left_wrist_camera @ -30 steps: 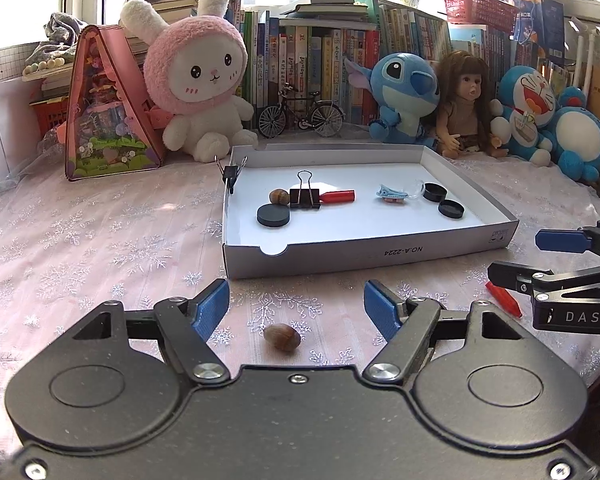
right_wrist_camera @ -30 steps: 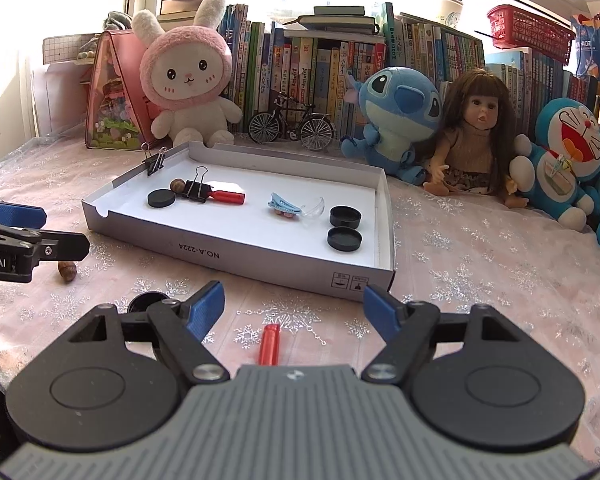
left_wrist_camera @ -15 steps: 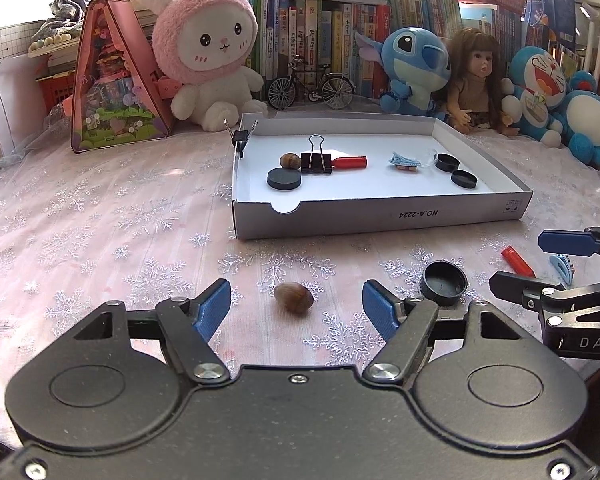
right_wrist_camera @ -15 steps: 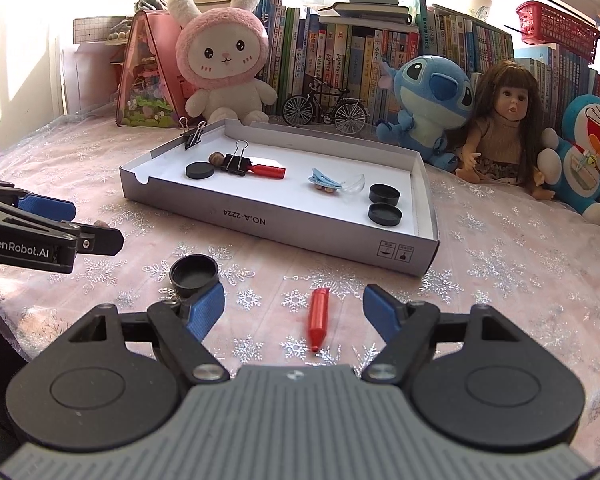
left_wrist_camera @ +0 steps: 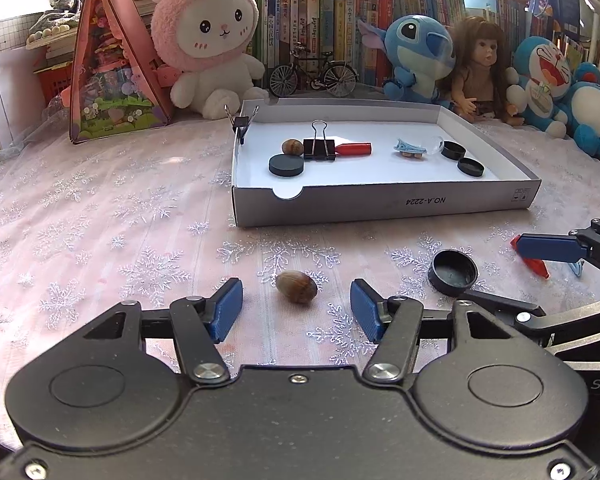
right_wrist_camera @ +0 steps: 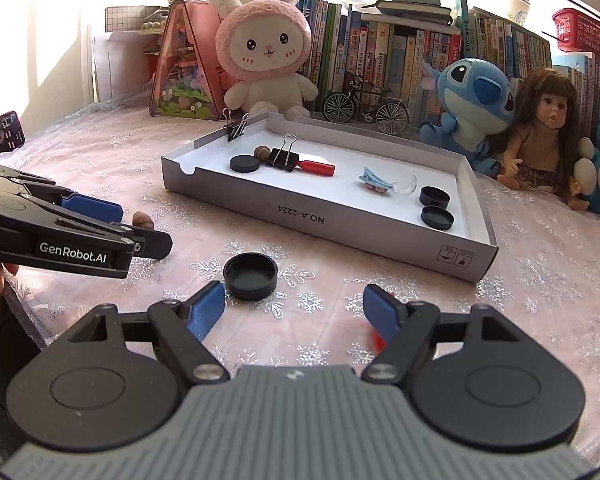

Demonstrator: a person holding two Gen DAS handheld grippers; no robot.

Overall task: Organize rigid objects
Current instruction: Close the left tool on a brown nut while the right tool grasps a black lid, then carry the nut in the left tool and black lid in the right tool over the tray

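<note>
**Two grippers down, one nut in my sights**

Two hand-held grippers are working the desk (left_wrist_camera: 100,208) and the left hand-held gripper (left_wrist_camera: 296,306) is the busy one. Its jaws are closing right now, narrower than a moment ago, with the brown nut (left_wrist_camera: 297,286) lying just ahead between the blue pads (left_wrist_camera: 228,308), not yet touched. That narrowing tells me the pick is on: I judge the nut is next to go into the white tray (left_wrist_camera: 380,204), which sits well beyond it and already holds another nut, a binder clip, a red piece, a hair clip and black caps.

My right hand-held gripper (right_wrist_camera: 294,312) stays spread wide, unchanged in opening, and has slid in low over the cloth. A second back the red piece (right_wrist_camera: 378,340) lay centred between its fingers; now it peeks out under the right finger, and the loose black cap (right_wrist_camera: 251,275) sits just ahead, nearer the left pad. Nothing is held there. Cap or red piece next, I cannot say which.
</note>
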